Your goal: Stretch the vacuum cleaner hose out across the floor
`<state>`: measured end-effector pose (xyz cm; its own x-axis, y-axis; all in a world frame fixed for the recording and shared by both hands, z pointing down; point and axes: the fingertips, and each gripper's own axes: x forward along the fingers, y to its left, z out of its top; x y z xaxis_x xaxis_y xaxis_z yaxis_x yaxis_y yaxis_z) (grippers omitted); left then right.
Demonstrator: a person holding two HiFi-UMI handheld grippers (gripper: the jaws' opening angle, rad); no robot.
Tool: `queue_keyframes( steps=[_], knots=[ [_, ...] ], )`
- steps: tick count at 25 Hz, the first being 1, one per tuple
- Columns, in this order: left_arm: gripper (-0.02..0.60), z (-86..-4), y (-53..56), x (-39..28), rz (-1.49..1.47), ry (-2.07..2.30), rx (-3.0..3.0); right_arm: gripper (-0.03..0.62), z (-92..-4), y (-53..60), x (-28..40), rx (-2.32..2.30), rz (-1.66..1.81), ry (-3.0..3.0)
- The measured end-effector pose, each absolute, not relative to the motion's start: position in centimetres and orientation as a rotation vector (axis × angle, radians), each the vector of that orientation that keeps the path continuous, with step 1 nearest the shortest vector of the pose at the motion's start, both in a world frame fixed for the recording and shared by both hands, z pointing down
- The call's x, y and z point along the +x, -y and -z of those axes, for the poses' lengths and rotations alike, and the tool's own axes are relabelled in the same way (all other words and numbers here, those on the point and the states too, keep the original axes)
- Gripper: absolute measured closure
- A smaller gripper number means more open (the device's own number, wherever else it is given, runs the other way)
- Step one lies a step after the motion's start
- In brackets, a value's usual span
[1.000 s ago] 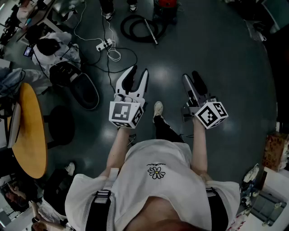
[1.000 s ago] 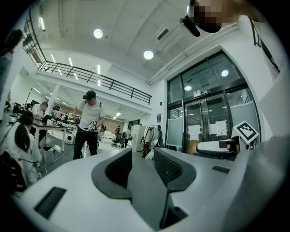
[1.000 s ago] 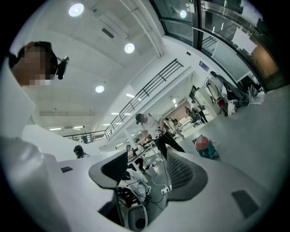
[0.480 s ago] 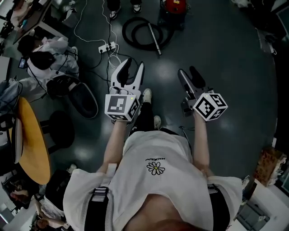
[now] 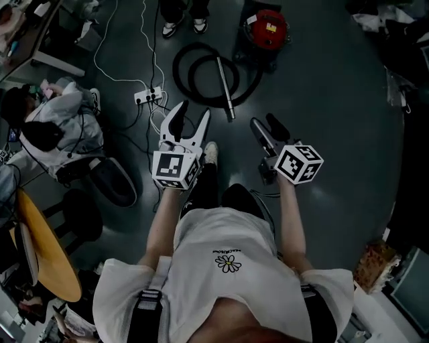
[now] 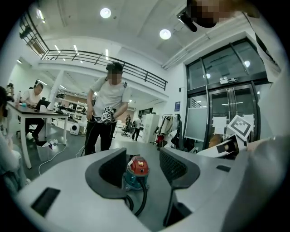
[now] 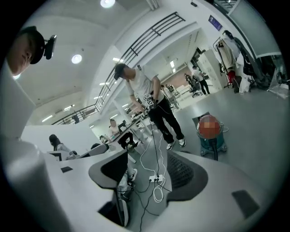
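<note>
A red vacuum cleaner (image 5: pixel 265 30) stands on the dark floor ahead. Its black hose (image 5: pixel 194 67) lies coiled beside it, and the metal wand (image 5: pixel 224 90) points toward me. My left gripper (image 5: pixel 192 114) hangs open and empty in the air, short of the coil. My right gripper (image 5: pixel 266 124) is open and empty too, to the right of the wand's tip. In the left gripper view the vacuum cleaner (image 6: pixel 137 171) and a bend of hose (image 6: pixel 141 199) show far off between the open jaws of the left gripper (image 6: pixel 142 170). The right gripper (image 7: pixel 147 174) sees the vacuum cleaner (image 7: pixel 210 132) off to its right.
A white power strip (image 5: pixel 149 97) with trailing cables (image 5: pixel 134 40) lies left of the hose. A person (image 5: pixel 181 17) stands beyond the coil. At the left are a seated person (image 5: pixel 47 127), a chair (image 5: pixel 110 181), a stool (image 5: pixel 80 214) and a round wooden table (image 5: pixel 47 261).
I have walked forward: the vacuum cleaner and coiled hose sit closer and lower in the head view. Both grippers stay open and empty.
</note>
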<state>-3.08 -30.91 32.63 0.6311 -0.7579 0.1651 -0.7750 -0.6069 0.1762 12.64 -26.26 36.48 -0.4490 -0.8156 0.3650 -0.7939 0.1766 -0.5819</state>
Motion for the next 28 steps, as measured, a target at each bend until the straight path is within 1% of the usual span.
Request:
queue_keyframes(
  steps=[3, 6, 10, 12, 16, 19, 23, 28],
  knots=[
    [0.371, -36.7, 38.2, -2.1, -0.183, 1.258, 2.601, 0.313, -41.1, 34.0, 13.1, -1.619, 1.249, -2.402],
    [0.371, -43.3, 43.4, -0.7, -0.249, 1.241, 2.592, 0.313, -50.5, 40.4, 13.6, -1.608, 1.426, -2.404],
    [0.371, -54.6, 49.9, 1.5, -0.296, 1.265, 2.632, 0.313, -66.0, 47.8, 15.0, -1.575, 1.596, -2.451],
    [0.371, -61.8, 53.4, 2.2, -0.287, 1.279, 2.631, 0.313, -74.7, 51.8, 15.7, -1.565, 1.650, -2.474],
    [0.371, -77.6, 58.6, 2.4, -0.252, 1.256, 2.628, 0.313, -95.0, 58.0, 16.2, -1.580, 1.799, -2.480],
    [0.371, -87.5, 61.6, 1.7, -0.213, 1.287, 2.636, 0.313, -106.2, 62.2, 16.3, -1.600, 1.803, -2.495],
    [0.371, -95.2, 63.8, -0.2, -0.166, 1.358, 2.626, 0.313, -115.5, 65.1, 15.9, -1.660, 1.790, -2.549],
    [0.371, -98.4, 63.7, -1.6, -0.190, 1.390, 2.604, 0.313, -121.3, 66.0, 15.5, -1.731, 1.891, -2.543]
  ],
)
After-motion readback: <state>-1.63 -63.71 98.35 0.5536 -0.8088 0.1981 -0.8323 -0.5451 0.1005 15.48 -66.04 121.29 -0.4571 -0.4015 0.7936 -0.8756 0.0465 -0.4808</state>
